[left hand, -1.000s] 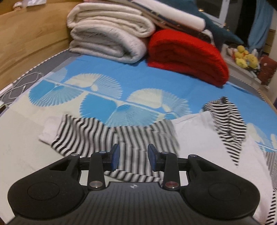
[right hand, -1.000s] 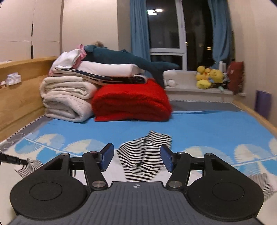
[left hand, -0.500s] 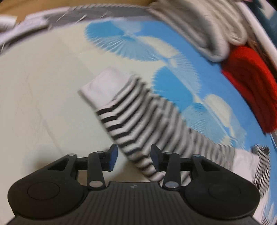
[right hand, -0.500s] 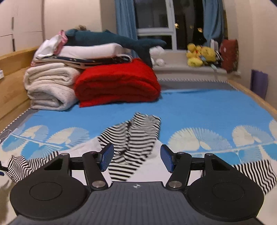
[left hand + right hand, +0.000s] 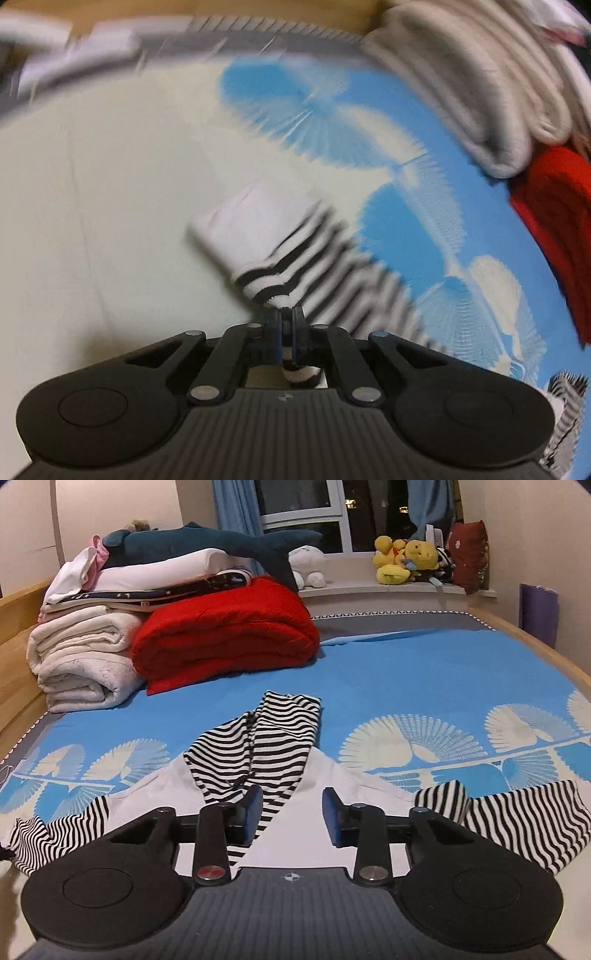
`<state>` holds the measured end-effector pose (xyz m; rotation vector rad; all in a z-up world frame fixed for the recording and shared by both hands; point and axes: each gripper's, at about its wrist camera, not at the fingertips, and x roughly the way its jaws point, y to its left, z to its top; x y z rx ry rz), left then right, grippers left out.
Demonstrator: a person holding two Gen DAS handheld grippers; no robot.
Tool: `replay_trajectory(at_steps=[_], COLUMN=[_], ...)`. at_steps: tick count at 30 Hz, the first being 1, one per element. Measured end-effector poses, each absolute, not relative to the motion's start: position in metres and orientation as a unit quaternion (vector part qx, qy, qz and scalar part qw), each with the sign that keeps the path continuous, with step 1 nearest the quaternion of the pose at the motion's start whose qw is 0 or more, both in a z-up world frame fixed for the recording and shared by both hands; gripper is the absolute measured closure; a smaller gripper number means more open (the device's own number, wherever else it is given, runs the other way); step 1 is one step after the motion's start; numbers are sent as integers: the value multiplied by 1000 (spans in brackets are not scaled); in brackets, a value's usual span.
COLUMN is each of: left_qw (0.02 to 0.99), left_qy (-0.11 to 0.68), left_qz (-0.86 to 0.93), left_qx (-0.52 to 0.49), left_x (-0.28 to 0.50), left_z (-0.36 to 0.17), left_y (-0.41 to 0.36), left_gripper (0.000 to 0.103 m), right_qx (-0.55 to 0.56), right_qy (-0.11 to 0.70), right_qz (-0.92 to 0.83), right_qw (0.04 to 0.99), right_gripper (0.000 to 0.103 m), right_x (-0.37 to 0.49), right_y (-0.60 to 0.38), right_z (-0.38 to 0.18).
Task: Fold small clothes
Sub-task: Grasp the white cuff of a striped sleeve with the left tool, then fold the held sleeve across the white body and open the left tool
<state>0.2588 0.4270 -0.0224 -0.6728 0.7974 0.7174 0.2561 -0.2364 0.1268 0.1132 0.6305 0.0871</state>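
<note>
A small white top with black-and-white striped sleeves and hood lies spread on the bed. In the left wrist view my left gripper (image 5: 287,318) is shut on the edge of its left striped sleeve (image 5: 332,266), just below the white cuff (image 5: 255,218). In the right wrist view my right gripper (image 5: 292,805) is open and empty above the white body (image 5: 317,786). The striped hood (image 5: 273,738) lies just beyond it. The right sleeve (image 5: 517,812) and the left sleeve (image 5: 59,830) stretch out to either side.
Folded white blankets (image 5: 81,664) and a red blanket (image 5: 225,635) are stacked at the bed's far left, with a plush shark (image 5: 207,542) on top. Stuffed toys (image 5: 406,559) sit on the window sill. A wooden bed frame (image 5: 546,657) runs along the right.
My left gripper has swung left onto the sleeve and shut on its edge; it was open before. My right gripper has dropped lower over the top and stays open.
</note>
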Motion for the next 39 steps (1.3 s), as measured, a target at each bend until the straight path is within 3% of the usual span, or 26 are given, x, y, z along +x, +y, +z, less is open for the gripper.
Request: replay_trajectory(at_steps=[7, 10, 11, 15, 19, 27, 36, 38, 39], left_qw=[927, 930, 914, 899, 895, 865, 855, 854, 853], left_qy=[275, 286, 308, 336, 374, 475, 501, 504, 508], left_qz=[118, -68, -138, -190, -103, 28, 16, 11, 7], left_qx=[-224, -222, -225, -206, -219, -162, -135, -128, -121], left_x=[273, 265, 264, 256, 273, 306, 312, 315, 317], left_z=[102, 131, 134, 134, 115, 72, 50, 46, 43], left_y=[260, 179, 158, 120, 134, 157, 131, 126, 123], left_gripper=[100, 98, 89, 80, 80, 80, 76, 76, 76], right_qx=[81, 122, 138, 196, 227, 291, 309, 307, 311], right_qy=[327, 349, 356, 375, 389, 445, 486, 500, 508], right_qz=[16, -5, -12, -37, -50, -81, -128, -135, -135], right_qw=[941, 929, 924, 905, 892, 843, 808, 798, 792], right_gripper=[67, 67, 67, 56, 55, 55, 56, 59, 67], right_x=[258, 263, 263, 266, 270, 291, 317, 322, 323], right_y=[-259, -273, -277, -294, -303, -301, -289, -287, -286], right_z=[120, 110, 107, 94, 83, 41, -5, -19, -26])
